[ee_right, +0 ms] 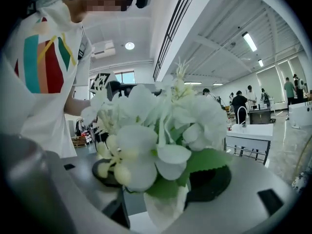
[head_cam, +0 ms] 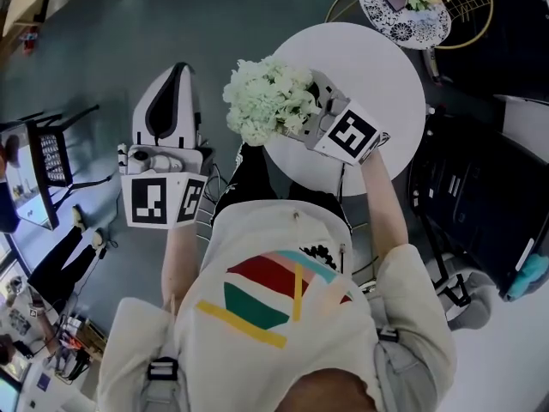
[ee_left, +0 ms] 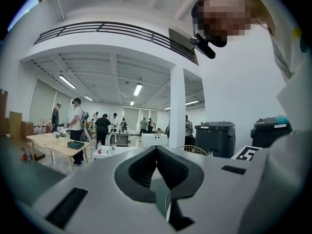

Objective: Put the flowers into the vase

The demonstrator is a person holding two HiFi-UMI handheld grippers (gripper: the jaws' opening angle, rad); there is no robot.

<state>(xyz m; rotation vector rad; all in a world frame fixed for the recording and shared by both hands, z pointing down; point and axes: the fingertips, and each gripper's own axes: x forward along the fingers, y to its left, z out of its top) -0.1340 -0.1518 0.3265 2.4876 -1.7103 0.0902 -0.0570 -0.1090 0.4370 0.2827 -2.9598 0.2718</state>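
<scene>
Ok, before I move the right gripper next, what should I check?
1. Flowers between the jaws of the right gripper: ok.
2. Jaws not clamped: ok, wide apart.
3. Vase in sight: cannot tell; a white thing shows beneath the flowers.
4. Flowers over the table: cannot tell; they sit at its rim.
5. Left gripper empty, shut: ok.
</scene>
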